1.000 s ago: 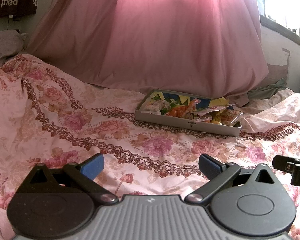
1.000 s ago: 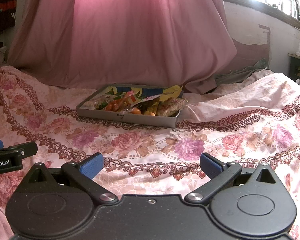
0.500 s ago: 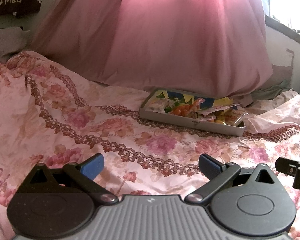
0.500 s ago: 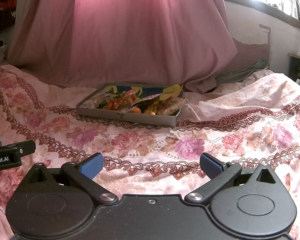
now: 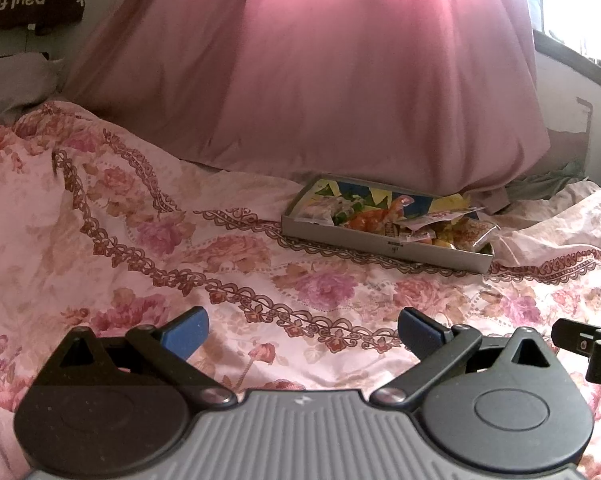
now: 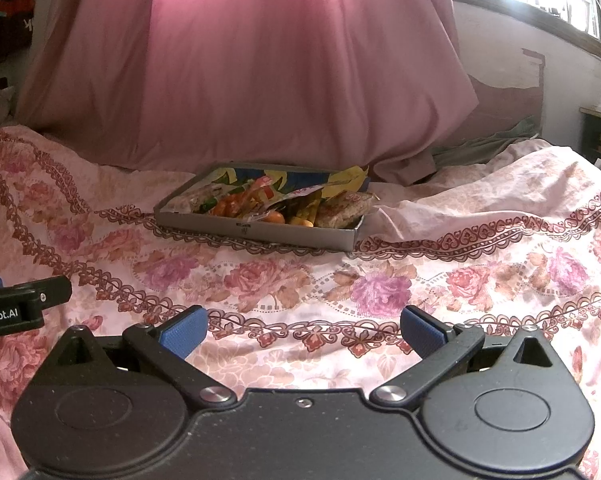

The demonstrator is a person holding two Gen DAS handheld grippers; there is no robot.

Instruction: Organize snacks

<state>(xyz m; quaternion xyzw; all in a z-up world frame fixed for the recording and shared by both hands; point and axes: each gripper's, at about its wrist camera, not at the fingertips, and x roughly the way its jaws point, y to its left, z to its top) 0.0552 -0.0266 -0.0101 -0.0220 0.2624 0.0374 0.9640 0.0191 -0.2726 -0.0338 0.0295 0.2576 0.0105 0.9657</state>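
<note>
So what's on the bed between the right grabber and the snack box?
Only flowery bedsheet lies between the right gripper and the snack box, in the right wrist view.

My left wrist camera sat low over the floral bedspread [image 5: 148,216], looking forward between my spread left fingers [image 5: 184,334] toward the snack tray [image 5: 384,242], which lay well ahead and right of centre. My right wrist camera looked the same way from a spot further right, with the tray [image 6: 256,230] nearer and left of centre. Both views shared the tray, the bedspread and the pink curtain [image 6: 260,64]; each caught the other gripper's tip at its edge.
</note>
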